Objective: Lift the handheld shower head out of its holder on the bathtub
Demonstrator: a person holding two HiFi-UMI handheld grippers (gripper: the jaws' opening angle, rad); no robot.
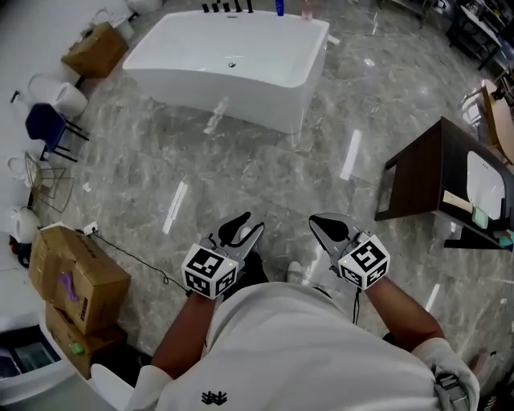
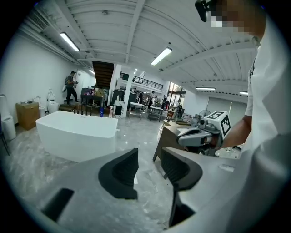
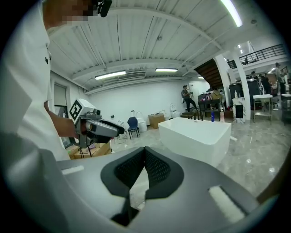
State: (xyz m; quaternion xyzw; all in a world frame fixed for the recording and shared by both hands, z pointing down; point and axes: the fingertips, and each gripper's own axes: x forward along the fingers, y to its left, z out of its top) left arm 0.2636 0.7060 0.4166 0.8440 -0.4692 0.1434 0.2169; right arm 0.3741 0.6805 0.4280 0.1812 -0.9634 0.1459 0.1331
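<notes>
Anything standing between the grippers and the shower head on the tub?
Only bare floor lies before the bathtub. The black fittings sit on its far rim, so the tub itself is in between.

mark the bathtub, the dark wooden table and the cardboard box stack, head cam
bathtub (image 1: 241,92), head view, near outer wall.
dark wooden table (image 1: 426,172), head view, bare tabletop.
cardboard box stack (image 1: 76,277), head view, top box's lid.

Bathtub (image 1: 241,92): plain white. Floor (image 1: 257,160): grey marble with pale veining. Side table (image 1: 418,177) dark brown; cardboard boxes (image 1: 80,281) tan; chair (image 1: 44,124) dark blue.
</notes>
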